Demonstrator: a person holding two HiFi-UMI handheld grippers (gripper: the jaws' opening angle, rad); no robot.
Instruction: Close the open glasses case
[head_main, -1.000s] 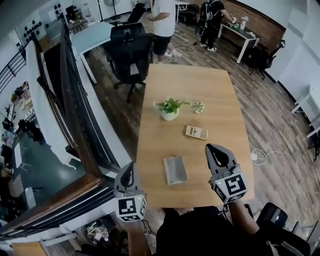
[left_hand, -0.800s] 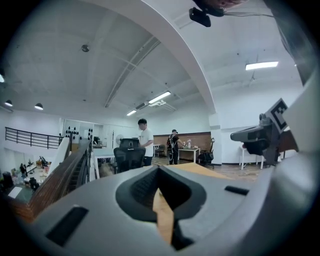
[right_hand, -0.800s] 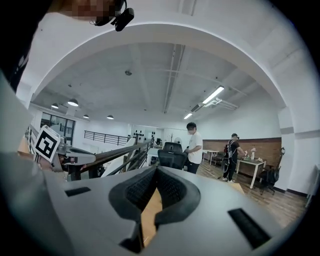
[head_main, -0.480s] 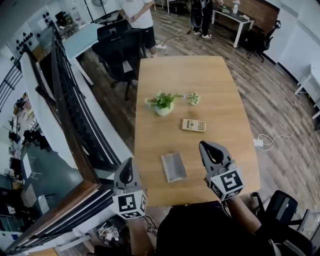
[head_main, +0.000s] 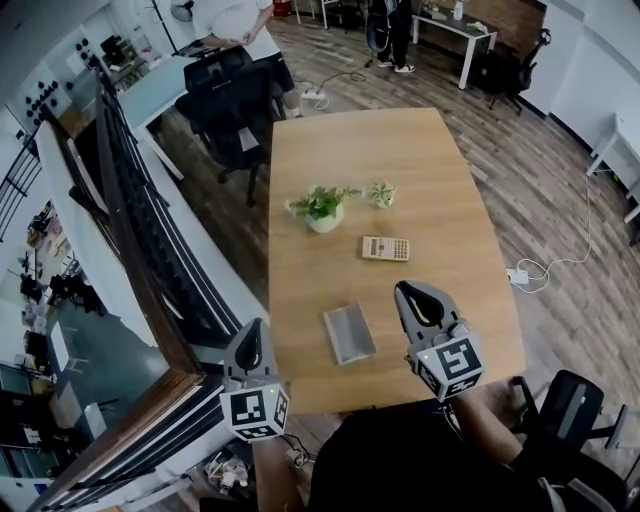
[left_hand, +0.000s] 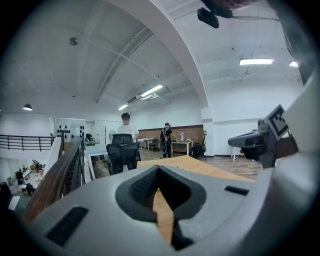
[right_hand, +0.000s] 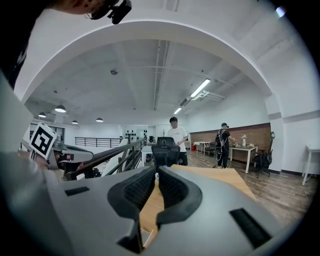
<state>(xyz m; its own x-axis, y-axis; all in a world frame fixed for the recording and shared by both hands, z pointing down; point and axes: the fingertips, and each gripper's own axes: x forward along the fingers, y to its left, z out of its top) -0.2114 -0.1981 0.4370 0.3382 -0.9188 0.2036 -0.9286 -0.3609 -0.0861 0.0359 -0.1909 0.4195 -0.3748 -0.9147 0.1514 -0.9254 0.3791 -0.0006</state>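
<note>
The wooden table (head_main: 420, 170) bears the case (head_main: 350, 333), which lies open with its grey inside up, near the table's near edge and roughly midway across its width. Nothing touches the case.

The left gripper (head_main: 253, 345) hangs just off the table's left edge by the near-left corner, pointing along the table's length. In the left gripper view, the left gripper (left_hand: 158, 172) has its jaws drawn together at the tips, and only a sliver of table top shows in the hollow behind them. It holds nothing.

The right gripper (head_main: 415, 300) hovers over the table's near-right part, with its marker cube above the near edge. In the right gripper view, the right gripper (right_hand: 155, 175) has its ribbed pads (right_hand: 139, 187) closed to a thin slit, and nothing is caught in it.

A calculator (head_main: 385, 248) lies flat at about the table's middle. A plant (head_main: 322, 208) in a white pot stands a little past the middle, toward the left edge. A small plant (head_main: 380, 193) stands just right of it, nearer the table's centre line.

A black chair (head_main: 225, 95) stands off the table's far-left corner. Two people (head_main: 235, 20) stand beyond the table's far end.
</note>
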